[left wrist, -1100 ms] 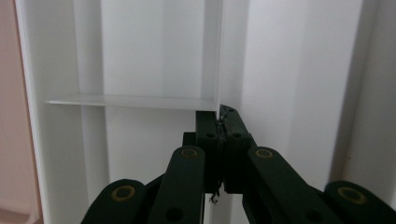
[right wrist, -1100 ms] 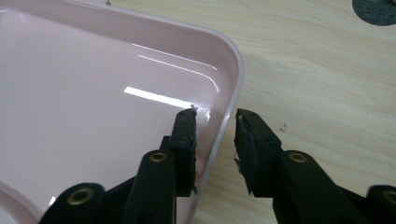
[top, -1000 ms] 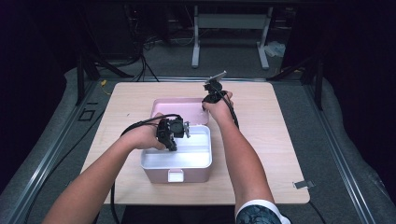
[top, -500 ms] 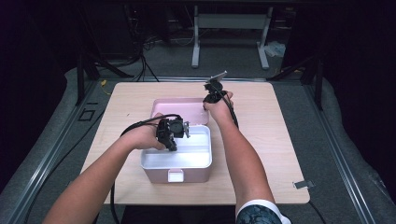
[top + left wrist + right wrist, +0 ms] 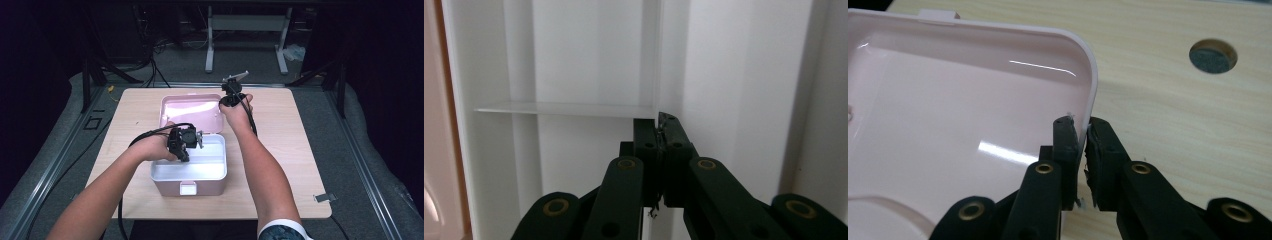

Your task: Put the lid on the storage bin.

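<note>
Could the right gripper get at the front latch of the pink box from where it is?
Probably not straight away: the right gripper is shut on the open lid's rim, behind the tray, with the latch on the near wall.

right claw [image 5: 1082,131] clamped on pink lid [image 5: 948,115] rim

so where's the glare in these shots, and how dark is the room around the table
Right gripper view: bright glare streaks on the glossy pink lid, wooden table evenly lit. Left gripper view: the white box interior looks washed out, soft shadows along its ribs. High view: table lit, surroundings nearly black.
</note>
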A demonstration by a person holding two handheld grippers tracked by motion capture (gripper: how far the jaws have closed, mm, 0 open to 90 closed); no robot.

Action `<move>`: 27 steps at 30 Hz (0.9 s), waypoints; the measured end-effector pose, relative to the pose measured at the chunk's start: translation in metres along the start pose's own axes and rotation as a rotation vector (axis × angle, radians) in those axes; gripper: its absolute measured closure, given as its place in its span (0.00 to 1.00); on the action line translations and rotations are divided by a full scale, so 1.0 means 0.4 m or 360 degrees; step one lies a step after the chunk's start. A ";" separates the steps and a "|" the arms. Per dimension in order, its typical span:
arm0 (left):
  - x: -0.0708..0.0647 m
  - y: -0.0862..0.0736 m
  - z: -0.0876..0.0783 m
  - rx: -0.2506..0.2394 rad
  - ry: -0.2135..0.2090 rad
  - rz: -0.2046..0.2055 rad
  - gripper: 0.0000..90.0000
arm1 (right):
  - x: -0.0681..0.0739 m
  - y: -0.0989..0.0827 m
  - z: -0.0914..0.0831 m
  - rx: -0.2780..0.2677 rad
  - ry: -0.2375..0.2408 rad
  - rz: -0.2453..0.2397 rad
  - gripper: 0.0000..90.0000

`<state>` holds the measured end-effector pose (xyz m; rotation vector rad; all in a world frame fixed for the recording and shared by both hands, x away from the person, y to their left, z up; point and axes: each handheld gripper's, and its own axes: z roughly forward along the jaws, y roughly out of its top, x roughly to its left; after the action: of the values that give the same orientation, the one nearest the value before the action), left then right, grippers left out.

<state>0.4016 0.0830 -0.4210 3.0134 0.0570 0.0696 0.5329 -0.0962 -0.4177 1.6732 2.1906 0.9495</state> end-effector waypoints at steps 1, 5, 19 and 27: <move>0.000 0.000 0.000 0.0000 -0.0001 -0.0001 0.98 | 0.005 0.000 -0.014 -0.0040 -0.0013 -0.0004 0.93; 0.000 0.000 0.000 0.0000 0.0002 0.0002 0.98 | 0.017 -0.007 -0.083 -0.0166 0.0037 -0.0052 0.94; -0.001 -0.001 0.000 -0.0009 0.0014 0.0000 0.98 | 0.076 -0.137 -0.270 -0.0517 0.0067 -0.0354 0.97; -0.002 -0.007 -0.002 -0.0032 0.0025 -0.0016 0.97 | 0.095 -0.186 -0.293 -0.0606 0.0024 -0.0389 0.97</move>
<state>0.4008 0.0858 -0.4207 2.9927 0.0728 0.0923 0.3994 -0.1131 -0.3659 1.2010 2.0040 1.2159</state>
